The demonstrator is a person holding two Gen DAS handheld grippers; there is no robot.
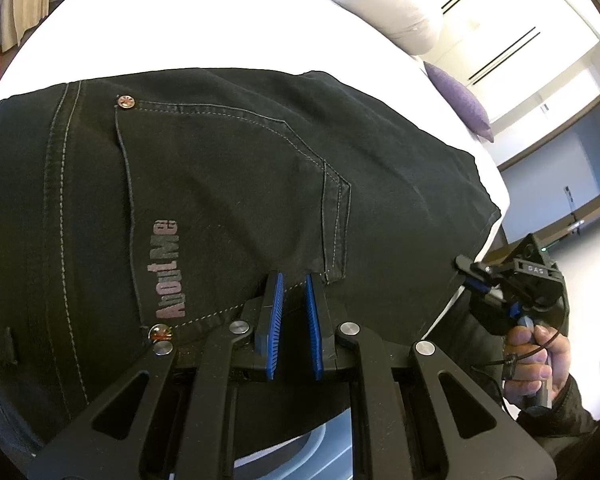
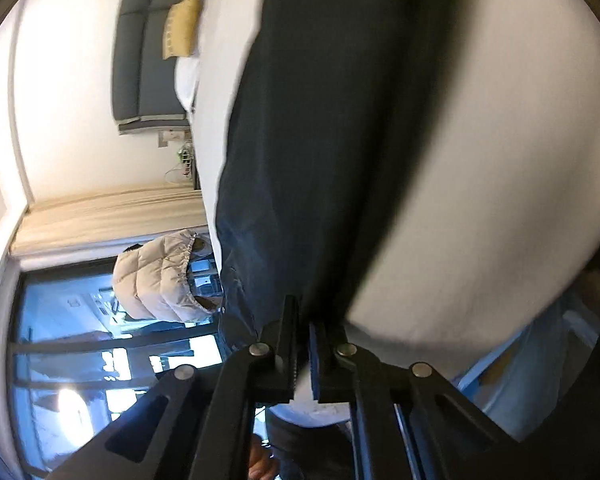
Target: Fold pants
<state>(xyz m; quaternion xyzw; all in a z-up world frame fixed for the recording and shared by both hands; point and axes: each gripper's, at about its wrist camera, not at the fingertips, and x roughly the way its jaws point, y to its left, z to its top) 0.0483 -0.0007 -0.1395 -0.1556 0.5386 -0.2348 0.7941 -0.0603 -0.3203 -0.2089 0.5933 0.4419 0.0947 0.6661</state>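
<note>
Right view's pretty blurry; right gripper (image 2: 304,328) looks clamped on the pants (image 1: 228,184) edge; left gripper (image 1: 294,292) pinches fabric by the pocket; pants lie on the bed (image 1: 220,28), hanging off its edge.

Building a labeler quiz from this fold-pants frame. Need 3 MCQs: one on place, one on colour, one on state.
1. Where do the pants lie?
A. on a white bed
B. on a wooden floor
C. on a hanger

2. What colour are the left gripper finger pads?
A. red
B. blue
C. yellow

3. What is the right gripper doing?
A. wide open above the bed
B. lying on a pillow
C. closed on the pants edge

Key: 1 A, dark fabric spreads over the white bed. 2 B, both pads show blue ribbing in the left wrist view. 3 C, its jaws stand narrow with dark cloth between them.
</note>
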